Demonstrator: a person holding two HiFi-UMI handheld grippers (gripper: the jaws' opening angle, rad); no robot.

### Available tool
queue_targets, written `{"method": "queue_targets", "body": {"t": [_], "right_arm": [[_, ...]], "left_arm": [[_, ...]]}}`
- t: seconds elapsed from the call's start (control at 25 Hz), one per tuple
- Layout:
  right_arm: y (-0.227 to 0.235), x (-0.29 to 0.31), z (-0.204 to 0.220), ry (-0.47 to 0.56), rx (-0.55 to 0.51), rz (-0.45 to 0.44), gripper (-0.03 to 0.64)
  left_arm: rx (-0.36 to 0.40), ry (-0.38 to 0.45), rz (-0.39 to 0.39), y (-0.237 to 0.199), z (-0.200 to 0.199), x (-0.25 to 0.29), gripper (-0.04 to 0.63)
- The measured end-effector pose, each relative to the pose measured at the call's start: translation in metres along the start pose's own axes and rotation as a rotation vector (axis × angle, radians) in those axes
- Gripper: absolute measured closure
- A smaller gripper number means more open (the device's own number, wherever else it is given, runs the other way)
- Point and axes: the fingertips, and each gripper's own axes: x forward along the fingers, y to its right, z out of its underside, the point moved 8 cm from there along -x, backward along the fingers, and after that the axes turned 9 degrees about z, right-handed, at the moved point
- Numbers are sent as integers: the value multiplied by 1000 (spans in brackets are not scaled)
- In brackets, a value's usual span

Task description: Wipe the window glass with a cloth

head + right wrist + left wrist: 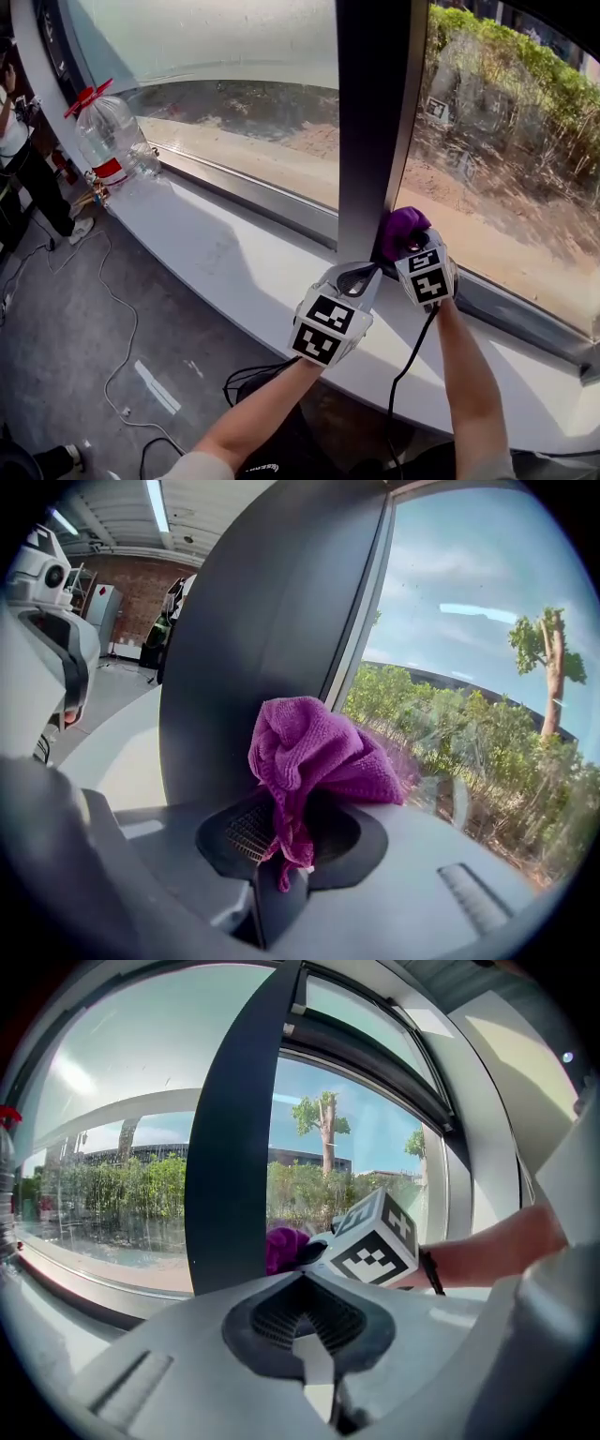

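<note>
My right gripper (281,860) has its jaws clamped together on a tail of the purple cloth (314,752). The rest of the cloth bunches up in a loose ball above them. The ball sits low at the corner where the window glass (469,667) meets the dark upright post (380,112). I cannot tell whether it touches the pane yet.

My left gripper (305,1321) is closed with nothing in it and hangs just beside the right one, over the sill (234,262).

To wipe well, I judge the bunched part should be pressed flat against the glass, so fabric and not the hard jaws meets it. Overlapping strokes should then run away from the post. The pinch holds only a thin tail, so a hard drag could pull the cloth free.

The pale sill is broad and bare here. Farther left on it stands a clear plastic bottle (108,136) with a red top, well apart from my work. Below, cables (122,328) trail across the grey floor (56,319), and a person (19,159) stands at the far left edge.
</note>
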Motion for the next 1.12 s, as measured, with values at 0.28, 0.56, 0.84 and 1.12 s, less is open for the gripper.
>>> {"method": "queue_targets", "body": {"t": [0.28,0.56,0.84,1.12], "right_arm": [[-2,1,17,-153,-225,-10,517],[23,-37,-1,-87,-364,91,517],[63,-88,-69,59,-426,199,517],[102,-131,-160,183,-461,261,515]], "left_arm": [[44,-59,21,3,8,11,595],[98,-39,44,8,-16,16,595],[206,47,42,9,-82,12,595],[276,134,42,13,-147,-3,595]]}}
